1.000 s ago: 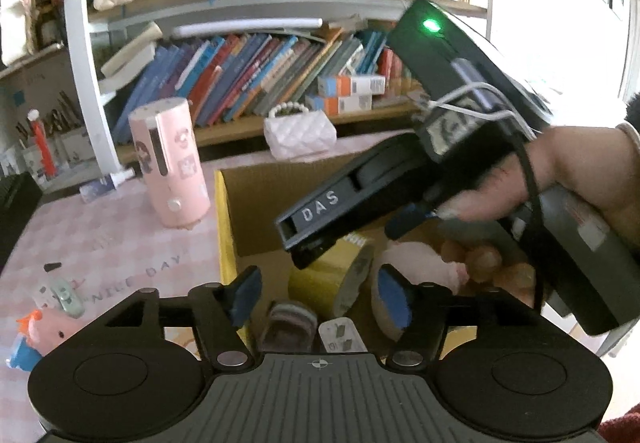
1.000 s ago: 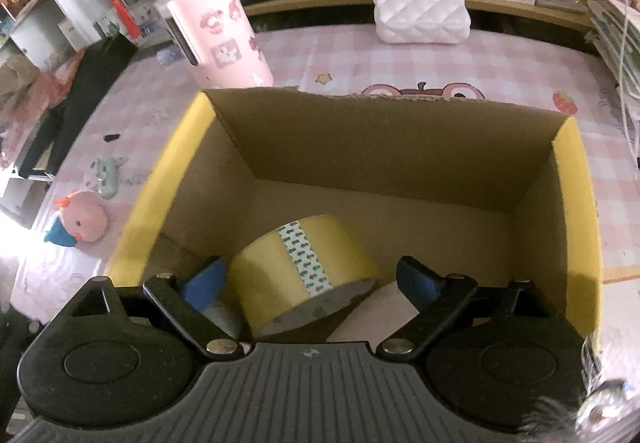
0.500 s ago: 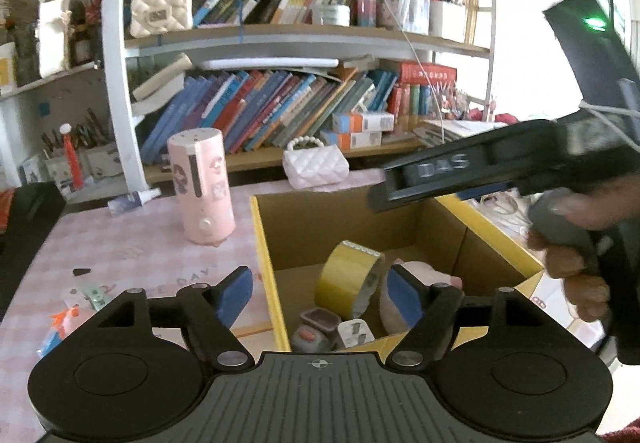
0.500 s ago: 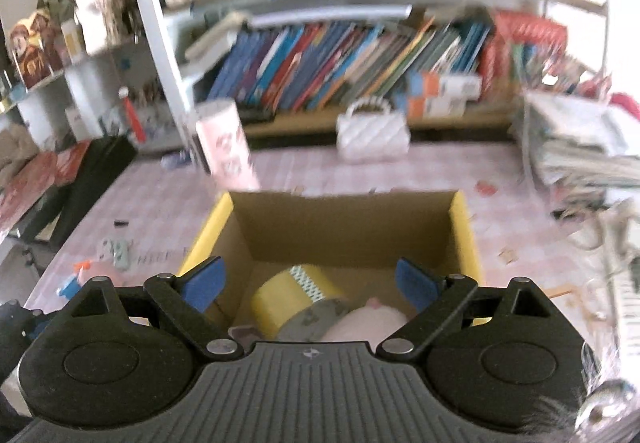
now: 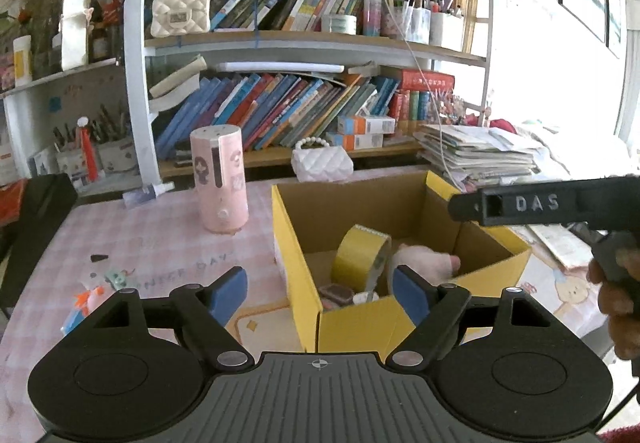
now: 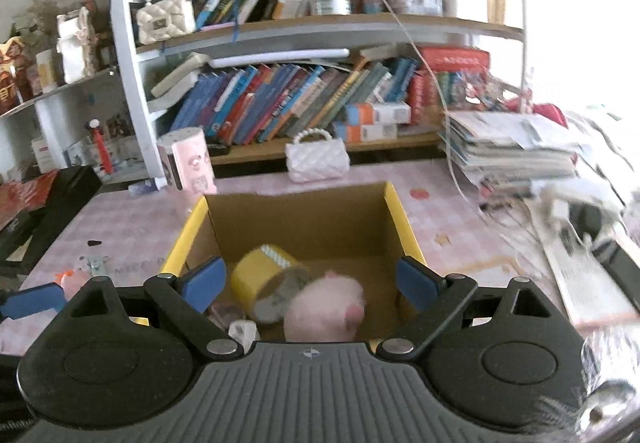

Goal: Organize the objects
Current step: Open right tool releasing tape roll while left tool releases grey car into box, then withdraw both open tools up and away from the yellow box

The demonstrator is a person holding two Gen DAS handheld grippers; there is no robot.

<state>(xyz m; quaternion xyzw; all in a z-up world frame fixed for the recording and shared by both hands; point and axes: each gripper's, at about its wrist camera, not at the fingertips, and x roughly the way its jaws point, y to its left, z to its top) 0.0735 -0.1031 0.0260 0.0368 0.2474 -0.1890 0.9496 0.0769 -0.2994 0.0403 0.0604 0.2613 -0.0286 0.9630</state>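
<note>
A yellow cardboard box (image 5: pixel 304 255) (image 6: pixel 396 203) stands open on the pink table. Inside lie a yellow tape roll (image 5: pixel 360 255) (image 6: pixel 264 275), a pink plush toy (image 5: pixel 424 263) (image 6: pixel 324 307) and small items (image 5: pixel 336 293) at the near corner. My left gripper (image 5: pixel 320 289) is open and empty, above the box's near left corner. My right gripper (image 6: pixel 308 279) is open and empty, held back above the box's near side; its body (image 5: pixel 560 203) shows at the right in the left wrist view. A small pink and blue toy (image 5: pixel 86 303) lies on the table left of the box.
A pink cylinder (image 5: pixel 219 179) (image 6: pixel 188 163) stands behind the box on the left, a white quilted purse (image 5: pixel 322 163) (image 6: pixel 318 161) behind it. Bookshelves (image 5: pixel 300 43) line the back. A paper stack (image 5: pixel 480 155) (image 6: pixel 516 159) sits right. A black case (image 5: pixel 36 227) lies left.
Both grippers have pulled up and back from the box. The right gripper has left the box's inside and the view now takes in the shelves. Both stayed open.
</note>
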